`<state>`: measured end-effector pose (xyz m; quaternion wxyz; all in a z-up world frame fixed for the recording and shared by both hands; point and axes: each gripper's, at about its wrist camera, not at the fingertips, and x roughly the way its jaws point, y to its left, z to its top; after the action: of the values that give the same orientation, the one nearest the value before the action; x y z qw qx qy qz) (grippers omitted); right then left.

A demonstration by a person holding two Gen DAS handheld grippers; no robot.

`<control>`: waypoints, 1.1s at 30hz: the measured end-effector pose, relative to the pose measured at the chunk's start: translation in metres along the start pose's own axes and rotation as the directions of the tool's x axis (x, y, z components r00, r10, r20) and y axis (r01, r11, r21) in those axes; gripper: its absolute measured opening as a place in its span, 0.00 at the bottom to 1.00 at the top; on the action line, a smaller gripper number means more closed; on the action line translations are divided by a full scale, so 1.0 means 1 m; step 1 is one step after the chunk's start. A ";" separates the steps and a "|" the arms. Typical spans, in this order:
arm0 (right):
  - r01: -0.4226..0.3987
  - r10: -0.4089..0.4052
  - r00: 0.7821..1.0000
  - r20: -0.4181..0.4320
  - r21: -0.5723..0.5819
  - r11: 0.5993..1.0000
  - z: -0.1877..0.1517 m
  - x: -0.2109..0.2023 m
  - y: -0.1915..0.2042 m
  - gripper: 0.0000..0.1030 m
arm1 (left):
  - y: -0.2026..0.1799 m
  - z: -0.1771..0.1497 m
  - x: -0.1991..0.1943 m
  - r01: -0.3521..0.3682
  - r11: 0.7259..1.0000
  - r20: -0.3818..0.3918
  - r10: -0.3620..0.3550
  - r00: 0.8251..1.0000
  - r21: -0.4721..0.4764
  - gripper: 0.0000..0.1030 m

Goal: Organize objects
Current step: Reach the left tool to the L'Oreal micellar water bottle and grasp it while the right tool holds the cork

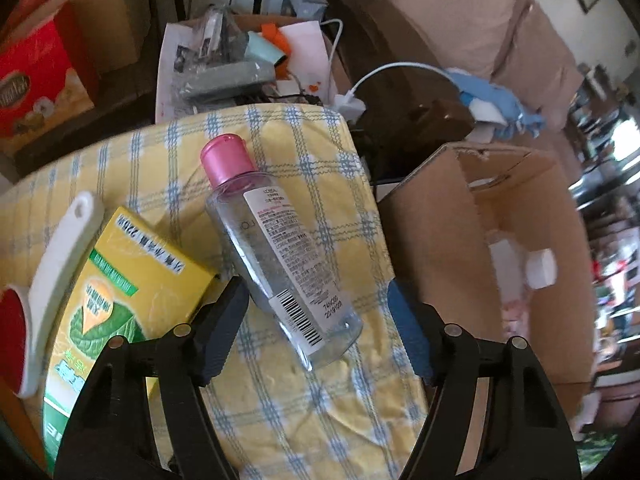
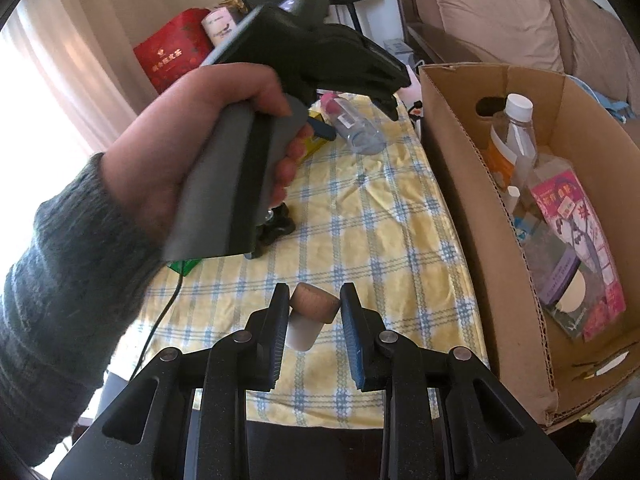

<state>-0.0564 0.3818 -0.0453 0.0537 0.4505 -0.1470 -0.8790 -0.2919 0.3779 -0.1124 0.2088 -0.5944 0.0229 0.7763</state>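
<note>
The left gripper [image 1: 316, 316] hangs over a clear bottle [image 1: 280, 248] with a pink cap, which lies on its side on the checked cloth [image 1: 320, 400] of the worktop, beside a yellow-green carton [image 1: 132, 296]. Its jaws stand wide apart, one on each side of the bottle's base, not yet touching it. This looks like the approach to a pick. Next the jaws likely need to drop and close across the bottle's body, then carry it to the open cardboard box [image 2: 460, 184] just beside the worktop, where other bottles already stand. The right gripper [image 2: 314, 320] has a cork-topped stopper [image 2: 312, 312] between its jaws; whether they actually pinch it I cannot tell.
</note>
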 end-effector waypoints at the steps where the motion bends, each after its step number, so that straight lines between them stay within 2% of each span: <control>1: 0.000 0.000 1.000 0.000 0.000 1.000 0.000 0.000 0.000 0.24 | -0.003 0.001 0.002 -0.019 1.000 0.003 0.019 1.000 0.015 0.66; 5: 0.001 -0.001 1.000 -0.001 0.004 1.000 -0.001 0.000 -0.002 0.24 | -0.011 -0.004 0.006 -0.075 0.994 0.042 0.072 0.996 0.075 0.53; 8: 0.003 -0.003 1.000 0.000 0.007 1.000 -0.001 -0.002 -0.003 0.24 | -0.012 -0.008 0.005 -0.066 0.993 0.051 0.061 0.997 0.098 0.41; 10: 0.003 -0.003 1.000 0.001 0.010 1.000 0.000 -0.003 -0.005 0.24 | -0.009 -0.013 0.002 -0.038 0.995 0.055 0.032 0.998 0.096 0.37; 17: 0.008 -0.008 1.000 0.006 0.009 1.000 0.003 -0.006 -0.004 0.24 | 0.008 -0.034 -0.012 0.027 0.997 0.054 -0.031 0.998 0.079 0.36; 27: 0.015 -0.015 1.000 0.016 0.015 1.000 0.005 -0.010 0.000 0.24 | 0.030 -0.074 -0.069 0.140 0.985 0.097 -0.149 0.984 0.098 0.31; 33: 0.022 -0.022 0.999 0.024 0.002 1.000 0.009 -0.010 0.006 0.24 | 0.048 -0.106 -0.095 0.172 0.979 0.097 -0.183 0.978 0.113 0.31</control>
<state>-0.0583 0.3799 -0.0309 0.0421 0.4417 -0.1435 -0.8846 -0.1925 0.2761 -0.0651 0.3089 -0.5398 -0.0012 0.7830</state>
